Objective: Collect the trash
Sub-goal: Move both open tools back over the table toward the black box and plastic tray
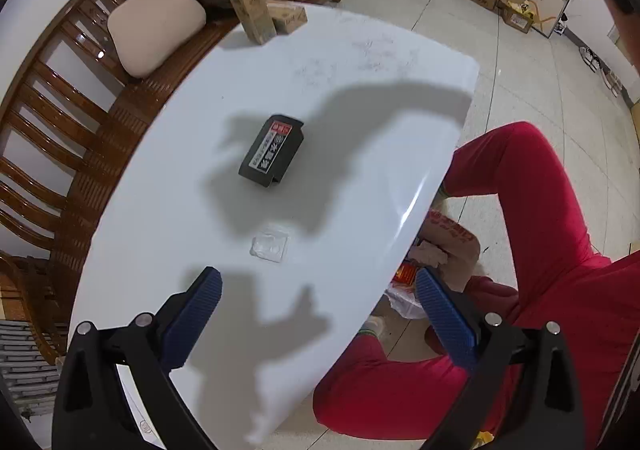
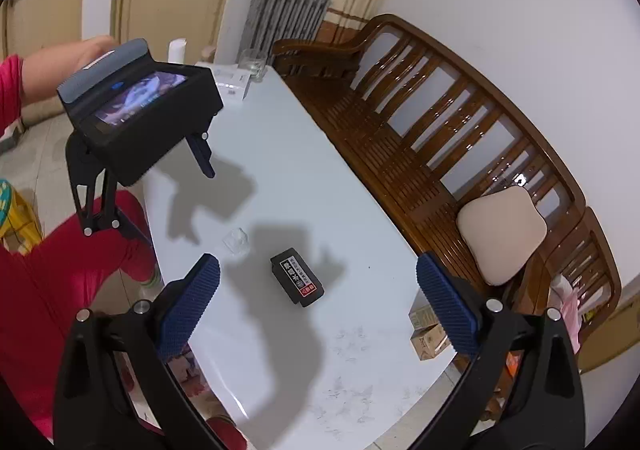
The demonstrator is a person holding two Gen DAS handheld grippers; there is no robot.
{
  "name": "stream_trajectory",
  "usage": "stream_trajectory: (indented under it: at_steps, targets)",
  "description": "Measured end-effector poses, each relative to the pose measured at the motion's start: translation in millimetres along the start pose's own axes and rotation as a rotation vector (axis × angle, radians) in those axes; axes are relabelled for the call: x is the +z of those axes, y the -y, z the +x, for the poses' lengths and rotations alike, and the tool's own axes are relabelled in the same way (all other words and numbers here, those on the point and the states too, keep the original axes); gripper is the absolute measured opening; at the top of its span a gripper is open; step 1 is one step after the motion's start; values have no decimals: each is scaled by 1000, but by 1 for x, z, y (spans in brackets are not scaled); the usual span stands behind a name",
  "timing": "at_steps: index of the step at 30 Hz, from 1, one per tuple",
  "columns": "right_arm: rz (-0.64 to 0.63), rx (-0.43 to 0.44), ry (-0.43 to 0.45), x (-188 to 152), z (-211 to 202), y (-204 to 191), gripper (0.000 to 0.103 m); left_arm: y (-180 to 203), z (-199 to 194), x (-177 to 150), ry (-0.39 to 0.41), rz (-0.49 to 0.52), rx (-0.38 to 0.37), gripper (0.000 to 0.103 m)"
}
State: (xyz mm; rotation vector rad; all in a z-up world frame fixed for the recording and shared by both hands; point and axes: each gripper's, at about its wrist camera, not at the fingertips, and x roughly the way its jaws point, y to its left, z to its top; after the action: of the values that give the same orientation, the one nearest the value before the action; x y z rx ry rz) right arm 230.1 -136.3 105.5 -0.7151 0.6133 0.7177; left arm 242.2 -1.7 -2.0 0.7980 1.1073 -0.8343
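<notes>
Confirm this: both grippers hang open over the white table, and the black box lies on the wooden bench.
Not quite. The black box lies on the white table, beside a clear plastic piece, as the right wrist view shows. Both grippers, left and right, are open.

Bright overhead light throws hard, dark shadows across the white table ahead of each hand-held gripper. A glare streak runs along its edge. Fisheye bending curves the frame edges; corners go black.
</notes>
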Motion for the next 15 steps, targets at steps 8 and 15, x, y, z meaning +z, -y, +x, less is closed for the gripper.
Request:
stream_trajectory:
  at_steps: [8, 15]
  targets:
    - [-52, 81, -79, -7, 44, -2, 96, -19, 49, -1, -50, -27, -75, 95]
    - [-92, 170, -186, -16, 90, -6, 96, -31, 82, -5, -70, -33, -108, 95]
